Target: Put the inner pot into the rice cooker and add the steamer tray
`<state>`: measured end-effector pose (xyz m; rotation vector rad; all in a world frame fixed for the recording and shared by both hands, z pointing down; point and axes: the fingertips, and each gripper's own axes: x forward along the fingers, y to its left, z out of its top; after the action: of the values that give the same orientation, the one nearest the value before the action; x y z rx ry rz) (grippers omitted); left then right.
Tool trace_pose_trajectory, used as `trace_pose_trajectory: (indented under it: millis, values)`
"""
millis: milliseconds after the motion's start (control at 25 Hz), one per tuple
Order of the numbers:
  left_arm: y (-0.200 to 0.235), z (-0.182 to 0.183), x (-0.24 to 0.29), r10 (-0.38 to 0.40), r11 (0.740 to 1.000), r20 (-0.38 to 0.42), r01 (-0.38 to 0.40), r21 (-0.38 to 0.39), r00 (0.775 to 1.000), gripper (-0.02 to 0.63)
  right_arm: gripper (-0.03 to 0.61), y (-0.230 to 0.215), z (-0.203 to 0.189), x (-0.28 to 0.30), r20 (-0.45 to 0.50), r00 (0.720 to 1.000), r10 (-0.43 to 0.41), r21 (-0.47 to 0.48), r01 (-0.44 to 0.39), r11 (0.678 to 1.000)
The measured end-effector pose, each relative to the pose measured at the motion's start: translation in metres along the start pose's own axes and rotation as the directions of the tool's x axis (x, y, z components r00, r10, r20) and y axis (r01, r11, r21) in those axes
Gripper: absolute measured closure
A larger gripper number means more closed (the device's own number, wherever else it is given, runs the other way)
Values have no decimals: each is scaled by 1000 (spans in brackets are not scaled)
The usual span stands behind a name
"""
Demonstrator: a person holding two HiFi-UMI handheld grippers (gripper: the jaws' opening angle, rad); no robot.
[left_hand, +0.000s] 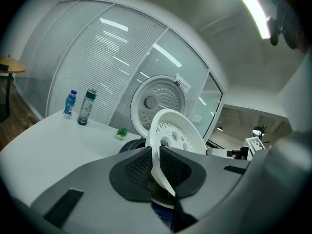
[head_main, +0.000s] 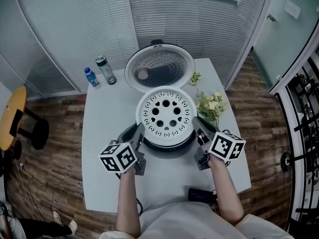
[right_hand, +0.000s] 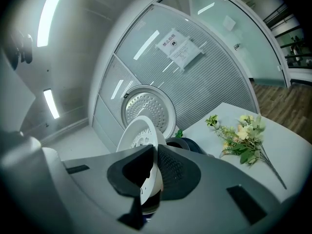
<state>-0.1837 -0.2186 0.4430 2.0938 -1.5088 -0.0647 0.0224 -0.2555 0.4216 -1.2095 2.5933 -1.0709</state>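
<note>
Steamer tray [head_main: 166,114]: over rice cooker [head_main: 169,147]; best lowered evenly, kept level.
Left gripper [left_hand: 157,167]: pinching tray rim.
Right gripper [right_hand: 155,172]: pinching opposite rim.

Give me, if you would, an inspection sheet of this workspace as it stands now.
Surface: white table, carrying everything below.
Job's things: steamer tray over the rice cooker; its lid stands open behind.
Clutter: blue-capped bottle and dark-capped bottle rear left; flower sprig right; small green plant by the lid; black object at near edge.
Grippers: left gripper shut on the tray's left rim, right gripper on its right rim.
Cables: nothing seen.
Surroundings: glass walls with blinds, wood floor, yellow side table.
</note>
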Motion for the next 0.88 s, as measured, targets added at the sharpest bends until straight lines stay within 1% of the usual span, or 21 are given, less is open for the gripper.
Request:
trace_pose_trajectory:
  millis: [280, 640, 880]
  values:
    - [3, -10, 1, 18, 1000, -24, -18, 3, 1000, 563, 537, -7, -7, 2, -25, 1000, -6, 0, 6, 1000]
    - [8, -8, 8, 37, 999, -40, -36, 14, 998, 561, 537, -10, -5, 11, -58, 998, -20, -23, 19, 1000]
    - [7, -15, 8, 39, 999, -50, -39, 15, 998, 561, 535, -13, -11, 10, -79, 995, -65, -85, 58, 995]
